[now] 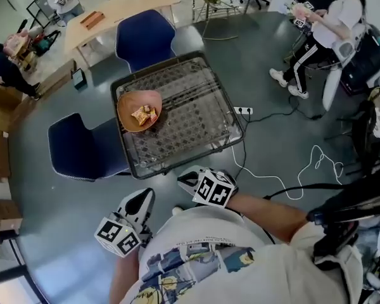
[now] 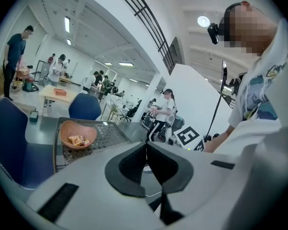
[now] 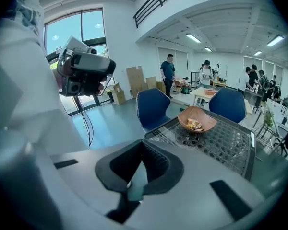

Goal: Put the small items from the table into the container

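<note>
While snack packets (image 1: 144, 114) lie in the orange bowl (image 1: 128, 104), left hand-held gripper (image 1: 144, 196) and right hand-held gripper (image 1: 186, 178) hang well apart from it, jaws pressed together, empty.

No wording can be read anywhere. A thin line of print (image 1: 202, 238) crosses the person's white shirt (image 1: 253, 265) at six o'clock in the head view, possibly a slogan, too small to make out.

Orange bowl (image 1: 128, 102), yellow-red snacks (image 1: 144, 114), black lattice table (image 1: 183, 132), navy chair (image 1: 82, 149), grey-blue floor (image 1: 272, 138)
</note>
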The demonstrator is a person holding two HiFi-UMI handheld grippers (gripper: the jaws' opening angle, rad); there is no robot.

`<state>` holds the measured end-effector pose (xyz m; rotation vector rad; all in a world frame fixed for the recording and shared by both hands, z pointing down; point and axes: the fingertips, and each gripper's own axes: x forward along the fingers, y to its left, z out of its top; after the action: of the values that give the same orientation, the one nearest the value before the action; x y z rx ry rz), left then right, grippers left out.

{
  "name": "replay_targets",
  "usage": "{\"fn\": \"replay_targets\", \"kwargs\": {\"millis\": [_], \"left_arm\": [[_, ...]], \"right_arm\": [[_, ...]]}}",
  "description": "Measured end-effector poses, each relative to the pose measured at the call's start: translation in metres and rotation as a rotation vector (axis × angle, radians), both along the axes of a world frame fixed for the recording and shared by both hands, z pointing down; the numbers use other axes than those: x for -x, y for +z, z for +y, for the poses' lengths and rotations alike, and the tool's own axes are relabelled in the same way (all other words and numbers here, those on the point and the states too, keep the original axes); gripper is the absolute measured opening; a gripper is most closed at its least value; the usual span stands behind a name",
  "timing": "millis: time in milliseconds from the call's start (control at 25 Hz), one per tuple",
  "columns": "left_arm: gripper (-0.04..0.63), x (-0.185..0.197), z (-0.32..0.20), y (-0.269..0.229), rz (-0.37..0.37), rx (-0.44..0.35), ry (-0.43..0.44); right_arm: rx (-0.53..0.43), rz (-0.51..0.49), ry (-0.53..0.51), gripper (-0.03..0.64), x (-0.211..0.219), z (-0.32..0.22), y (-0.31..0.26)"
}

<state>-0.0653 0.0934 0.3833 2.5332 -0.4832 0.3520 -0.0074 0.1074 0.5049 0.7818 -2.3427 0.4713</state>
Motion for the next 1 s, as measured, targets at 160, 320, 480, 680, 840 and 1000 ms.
{"fn": "replay_targets", "kwargs": {"millis": [160, 320, 480, 680, 840, 1000], "left_arm": [[0.009, 0.016, 0.011, 0.004, -0.014, -0.019, 0.012], [0.009, 0.022, 0.022, 0.001, 0.024, -0.048, 0.068], [0.009, 0.042, 0.027, 0.0, 0.025, -0.048, 0.085], [0.009, 0.067, 0.037, 0.002, 0.037, -0.022, 0.091], [0.009, 0.082, 0.042, 0.004, 0.049, -0.016, 0.109], [0.009, 0.095, 0.05, 0.006, 0.071, -0.006, 0.117]], "right_arm": [[-0.01, 0.002, -0.025, 0.009, 0.024, 0.013, -0.007], [-0.025, -0.001, -0.007, 0.009, 0.038, 0.019, -0.017], [-0.038, -0.006, 0.007, 0.009, 0.058, 0.022, -0.027], [-0.042, 0.004, 0.015, 0.009, 0.081, 0.034, -0.027], [-0.038, 0.003, 0.029, 0.009, 0.099, 0.04, -0.028], [-0.035, 0.009, 0.034, 0.009, 0.114, 0.049, -0.026]]}}
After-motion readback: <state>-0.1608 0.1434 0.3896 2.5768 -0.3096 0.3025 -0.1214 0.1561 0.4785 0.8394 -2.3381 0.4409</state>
